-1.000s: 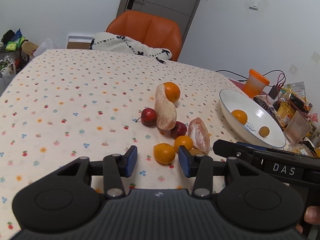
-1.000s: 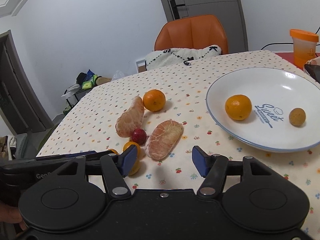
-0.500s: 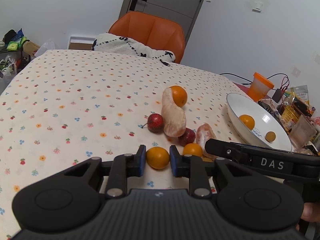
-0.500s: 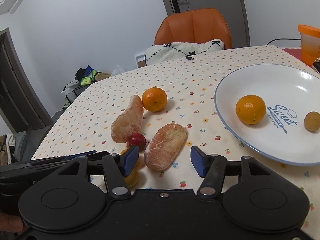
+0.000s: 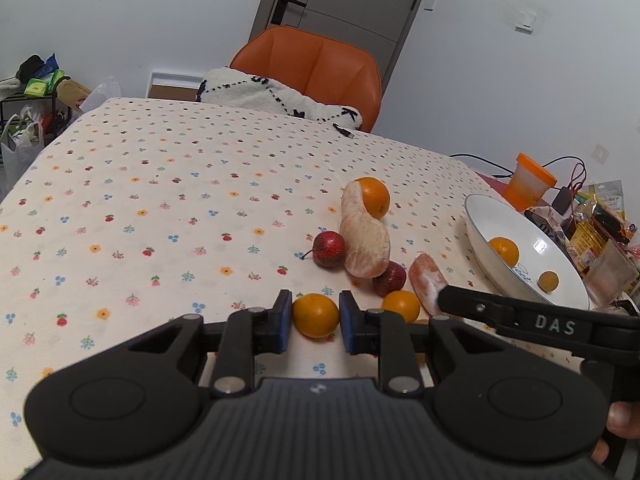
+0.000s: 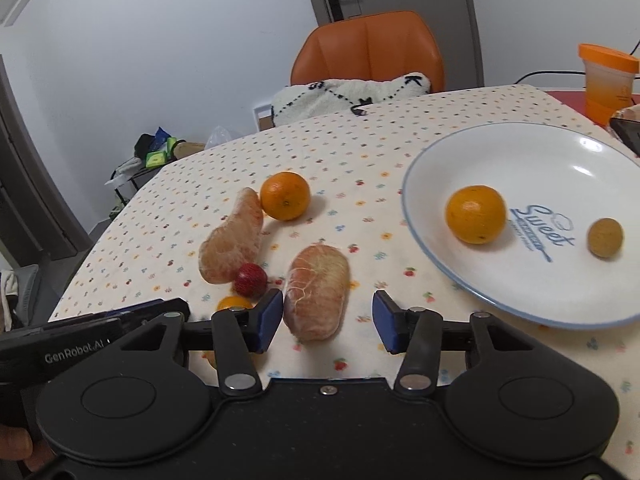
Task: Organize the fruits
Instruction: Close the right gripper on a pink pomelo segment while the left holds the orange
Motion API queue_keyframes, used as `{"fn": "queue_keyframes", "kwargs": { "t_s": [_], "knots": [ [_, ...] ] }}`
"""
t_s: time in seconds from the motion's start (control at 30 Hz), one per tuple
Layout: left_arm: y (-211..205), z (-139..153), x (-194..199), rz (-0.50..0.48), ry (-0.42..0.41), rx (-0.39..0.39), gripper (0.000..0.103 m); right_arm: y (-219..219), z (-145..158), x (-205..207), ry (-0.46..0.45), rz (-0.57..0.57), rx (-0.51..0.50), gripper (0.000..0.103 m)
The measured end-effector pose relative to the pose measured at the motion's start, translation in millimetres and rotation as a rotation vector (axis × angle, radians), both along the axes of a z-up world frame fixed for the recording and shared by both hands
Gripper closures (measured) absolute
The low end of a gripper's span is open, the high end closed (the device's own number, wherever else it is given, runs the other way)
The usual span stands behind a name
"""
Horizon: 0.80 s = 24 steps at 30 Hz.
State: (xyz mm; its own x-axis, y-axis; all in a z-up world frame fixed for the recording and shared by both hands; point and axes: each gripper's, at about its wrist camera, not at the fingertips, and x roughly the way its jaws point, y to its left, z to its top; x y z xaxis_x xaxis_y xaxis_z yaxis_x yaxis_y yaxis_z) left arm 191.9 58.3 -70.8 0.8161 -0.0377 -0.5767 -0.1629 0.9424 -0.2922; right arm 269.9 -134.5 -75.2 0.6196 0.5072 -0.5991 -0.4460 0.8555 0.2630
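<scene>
My left tongs [image 5: 315, 316] sit clenched on a small orange [image 5: 315, 315], blue pads pressed to both its sides, low over the flowered tablecloth [image 5: 160, 208], so I can lift it clear without nudging its neighbours. Just beside it lies a second small orange [image 5: 401, 305]; beyond are two red fruits [image 5: 329, 249], a long pomelo segment [image 5: 365, 240] leaning on a bigger orange [image 5: 374, 197], and the white plate [image 5: 480, 248] off to the right, where I judge the fruit belongs. A second ago these tongs were spread wide and short of the orange; since then they have slid forward and closed on it.

My right tongs [image 6: 327, 319] hang released, one pad touching the other pomelo segment [image 6: 318, 291], the other pad well clear, straddling it for a sideways grip. The plate [image 6: 424, 216] holds an orange [image 6: 476, 214] and a small brown fruit [image 6: 605, 237]. Compared with a second ago, these tongs have drawn closer, bracketing the segment.
</scene>
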Motion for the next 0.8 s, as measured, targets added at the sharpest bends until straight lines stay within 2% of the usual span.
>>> {"fn": "queue_keyframes", "kwargs": {
  "t_s": [0.4,0.57,0.67,0.8],
  "knots": [
    [7.6,0.6,-1.3,0.026,-0.005,-0.011,0.08,18.6,-1.5,4.3,-0.034,0.028,-0.05,0.055],
    [11.4,0.2,-2.4,0.039,-0.005,-0.018,0.08,21.7,-3.1,5.3,-0.055,0.031,-0.059,0.066],
    [11.2,0.7,-2.9,0.04,-0.005,-0.02,0.08,21.7,-0.9,5.4,-0.055,0.047,-0.073,0.07],
    [10.1,6.9,-6.7,0.037,-0.024,-0.019,0.08,14.6,4.8,2.2,-0.049,0.056,-0.033,0.07]
  ]
}}
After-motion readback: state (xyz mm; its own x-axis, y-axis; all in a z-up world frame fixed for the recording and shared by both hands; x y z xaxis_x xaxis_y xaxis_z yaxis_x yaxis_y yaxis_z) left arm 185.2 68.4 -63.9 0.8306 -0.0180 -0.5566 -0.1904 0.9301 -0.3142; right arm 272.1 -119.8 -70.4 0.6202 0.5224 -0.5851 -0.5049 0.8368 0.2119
